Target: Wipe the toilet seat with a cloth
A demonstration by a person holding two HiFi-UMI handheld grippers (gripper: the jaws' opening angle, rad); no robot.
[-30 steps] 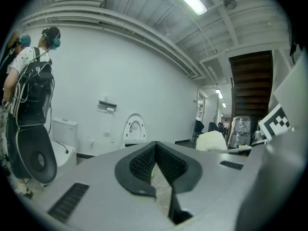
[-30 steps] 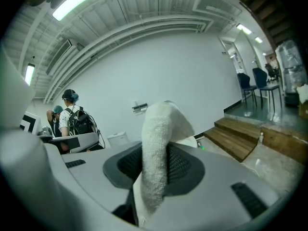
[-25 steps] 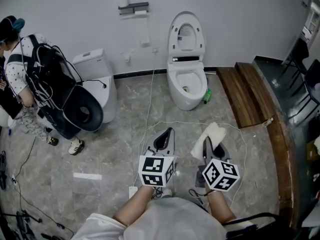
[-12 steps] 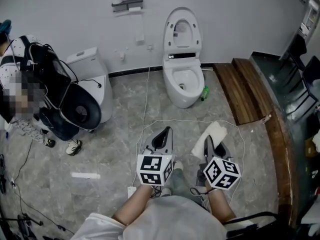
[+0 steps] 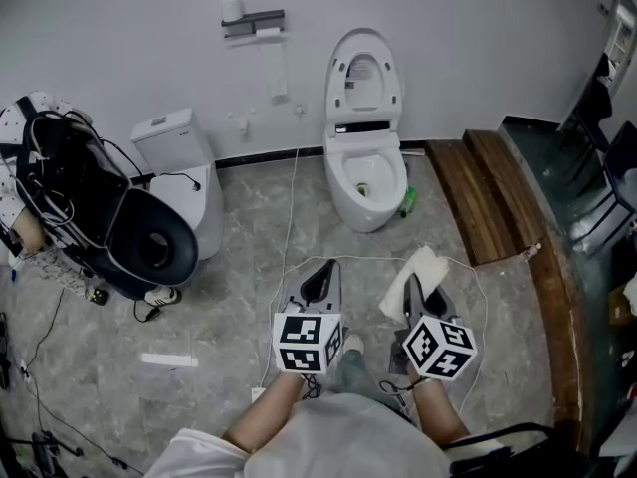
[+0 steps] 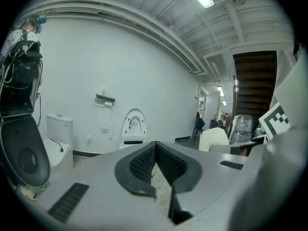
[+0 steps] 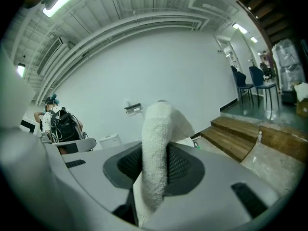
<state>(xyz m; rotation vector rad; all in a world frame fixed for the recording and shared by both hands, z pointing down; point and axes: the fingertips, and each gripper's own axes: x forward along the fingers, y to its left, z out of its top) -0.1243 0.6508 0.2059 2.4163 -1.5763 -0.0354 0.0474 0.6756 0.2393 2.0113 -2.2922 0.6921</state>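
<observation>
person (image 5: 30, 167): stood at the far left edge, carrying a dark backpack (image 5: 75, 182)
second toilet (image 5: 189, 162): white, left of centre, by the wall
left tongs (image 5: 322, 275): lower centre, pressed together with nothing between them, held over the grey floor (image 5: 229, 267)
toilet (image 5: 366, 172): upper centre against the white wall, lid upright, bowl open
green bottle (image 5: 408, 197): on the floor, just right of the bowl
cloth (image 5: 416, 272): white, lower centre-right, sticking out past the tips, well apart from the toilet
right tongs (image 5: 411, 289): pinching the cloth, just right of the left tongs
wooden steps (image 5: 488, 192): right side, beside the toilet
</observation>
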